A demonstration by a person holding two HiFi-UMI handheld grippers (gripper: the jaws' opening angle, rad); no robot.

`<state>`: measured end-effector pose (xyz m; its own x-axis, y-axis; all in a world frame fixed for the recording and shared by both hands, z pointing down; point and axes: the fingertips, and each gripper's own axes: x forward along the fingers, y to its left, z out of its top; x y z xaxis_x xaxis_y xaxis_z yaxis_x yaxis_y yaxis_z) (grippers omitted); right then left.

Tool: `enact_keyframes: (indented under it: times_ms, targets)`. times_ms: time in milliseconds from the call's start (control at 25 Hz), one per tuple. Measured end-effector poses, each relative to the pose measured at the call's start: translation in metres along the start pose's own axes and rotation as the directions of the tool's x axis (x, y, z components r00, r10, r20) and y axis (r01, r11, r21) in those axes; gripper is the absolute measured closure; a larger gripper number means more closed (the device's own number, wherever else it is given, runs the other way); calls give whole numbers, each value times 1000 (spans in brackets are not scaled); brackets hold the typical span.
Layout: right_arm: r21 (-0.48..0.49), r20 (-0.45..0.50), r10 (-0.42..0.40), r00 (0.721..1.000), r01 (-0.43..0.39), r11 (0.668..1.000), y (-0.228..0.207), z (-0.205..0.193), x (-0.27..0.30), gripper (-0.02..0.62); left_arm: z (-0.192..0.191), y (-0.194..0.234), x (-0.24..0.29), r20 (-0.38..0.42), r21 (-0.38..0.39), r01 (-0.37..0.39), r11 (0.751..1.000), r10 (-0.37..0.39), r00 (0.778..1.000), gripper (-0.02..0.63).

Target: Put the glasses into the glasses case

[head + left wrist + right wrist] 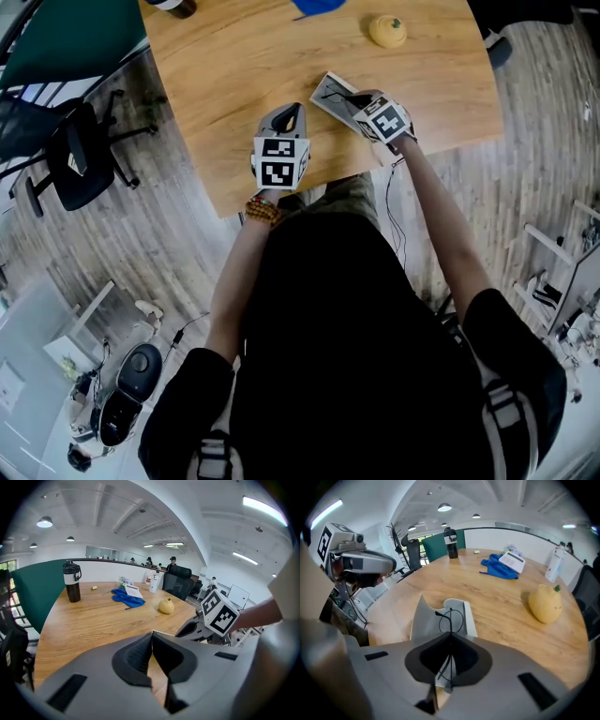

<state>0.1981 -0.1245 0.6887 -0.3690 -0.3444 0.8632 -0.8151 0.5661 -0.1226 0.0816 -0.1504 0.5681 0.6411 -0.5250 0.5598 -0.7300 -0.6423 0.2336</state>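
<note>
Your right gripper [450,635] is clenched on the thin wire frame of the glasses [451,620], pointing steeply down. The glasses hang over the open case [424,620], which lies on the table [234,66] at 10 o'clock from that gripper in the head view; whether they touch the case cannot be told. Your left gripper [152,638] sits at 8 o'clock from the case, jaws closed tip to tip with nothing between them. A yellow fruit [387,30] rests at 1 o'clock from the case, well apart, and a blue cloth [317,5] lies at 12 o'clock, at the far edge.
</note>
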Motion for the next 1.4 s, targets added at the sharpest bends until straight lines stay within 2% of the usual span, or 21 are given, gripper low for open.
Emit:
enact_keyframes:
  times_ms: [200,280,360,400,560,680,720,800,1000,1360,1400]
  targets:
    - [-38,-10,-41,999,40,998,1,-4,2,559,-1,-1,-1,3,-4,-1,1000,1,1000,586]
    - [-44,10,-53,999,53,998,0,-3,-1,499,-2,-1,-1,2,-5,1,1000,-1,1000,586]
    - [-50,29,-56,998,57,997,0,0,-7,358,-2,-1,-1,2,-2,2,1000,-2,1000,586]
    - [-55,38,-65,997,67,996,-1,1,-10,346,-2,0,-1,3,4,1,1000,-1,1000,586]
    - [-72,33,-93,995,95,993,-10,0,-10,373,-2,-1,-2,0,42,-2,999,2,1000,586]
    - [-88,-5,-83,997,82,993,-13,-7,1,373,-1,-6,-3,1,46,6,999,-6,1000,586]
    - [-101,-13,-91,996,89,991,-15,-7,3,370,0,-8,-3,2,48,10,999,-10,1000,586]
    - [-127,-22,-114,993,110,986,-19,-6,5,408,0,-10,-3,1,49,15,999,-15,1000,586]
    - [-184,-49,-144,988,133,974,-25,-8,11,414,-3,-11,-4,-2,59,15,998,-15,1000,586]
    - [-117,-35,-165,986,160,980,-32,-6,18,455,-3,-13,-4,4,68,15,998,-15,1000,586]
    - [-120,-33,-180,983,174,977,-33,-7,17,482,-3,-14,-4,3,70,16,997,-16,1000,586]
